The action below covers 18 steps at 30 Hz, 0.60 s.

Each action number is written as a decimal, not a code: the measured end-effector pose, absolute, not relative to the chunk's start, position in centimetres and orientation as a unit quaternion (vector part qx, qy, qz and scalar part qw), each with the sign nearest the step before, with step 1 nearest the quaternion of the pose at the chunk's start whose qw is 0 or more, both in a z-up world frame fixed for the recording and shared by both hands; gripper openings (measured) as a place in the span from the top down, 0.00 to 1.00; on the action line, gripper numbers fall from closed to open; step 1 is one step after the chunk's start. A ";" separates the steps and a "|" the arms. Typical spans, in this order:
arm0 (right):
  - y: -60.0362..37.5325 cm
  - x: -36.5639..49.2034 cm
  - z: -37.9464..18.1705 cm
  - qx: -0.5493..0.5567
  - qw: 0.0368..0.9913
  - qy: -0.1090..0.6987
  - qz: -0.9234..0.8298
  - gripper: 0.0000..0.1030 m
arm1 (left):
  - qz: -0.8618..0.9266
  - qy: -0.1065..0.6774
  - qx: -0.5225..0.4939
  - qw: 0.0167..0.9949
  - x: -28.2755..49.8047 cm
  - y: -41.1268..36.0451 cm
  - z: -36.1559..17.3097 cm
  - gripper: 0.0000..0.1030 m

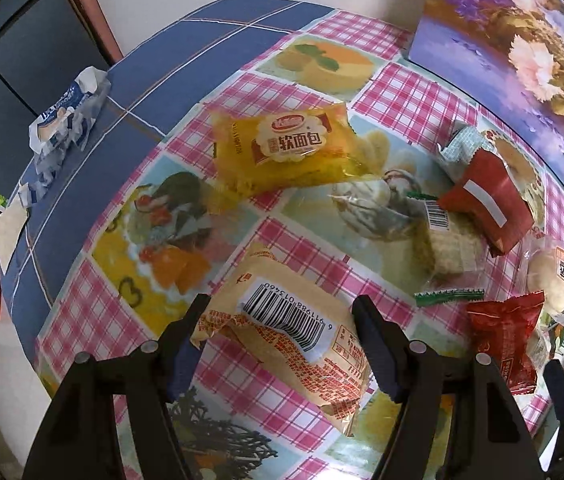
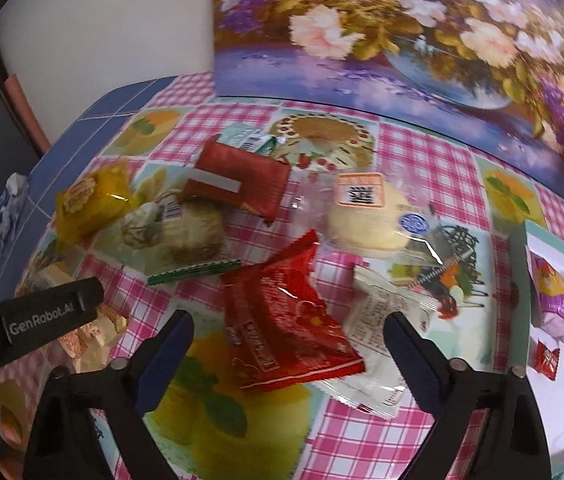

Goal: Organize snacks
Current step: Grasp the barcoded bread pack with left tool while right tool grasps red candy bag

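Note:
My left gripper is open, its fingers on either side of a cream snack packet with a barcode lying on the table. My right gripper is open over a shiny red packet that lies partly on a white packet. A yellow bread packet lies further off. A dark red packet, a clear-wrapped cracker pack and a round bun lie between. A white box at the right edge holds several small snacks.
The round table has a pink checked cloth over a blue one. A flower picture stands at the back. A blue-white wrapper lies at the far left edge. The left gripper's body shows in the right view.

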State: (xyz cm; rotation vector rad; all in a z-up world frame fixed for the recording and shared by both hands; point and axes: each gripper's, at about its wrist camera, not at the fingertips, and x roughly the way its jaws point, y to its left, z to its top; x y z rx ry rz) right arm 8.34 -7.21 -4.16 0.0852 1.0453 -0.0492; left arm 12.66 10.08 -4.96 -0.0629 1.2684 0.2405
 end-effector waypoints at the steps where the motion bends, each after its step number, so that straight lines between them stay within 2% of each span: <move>1: -7.0 8.4 -4.2 0.037 0.865 0.499 -0.022 0.10 | 0.112 0.591 -0.030 0.798 12.6 10.0 -4.9 0.29; 10: -6.4 8.7 -5.1 0.010 0.860 0.509 -0.032 0.31 | 0.103 0.595 -0.030 0.796 12.6 9.5 -5.2 0.29; 18: -7.4 8.5 -4.7 0.040 0.859 0.509 -0.041 0.34 | 0.093 0.593 -0.025 0.800 12.5 9.0 -4.7 0.30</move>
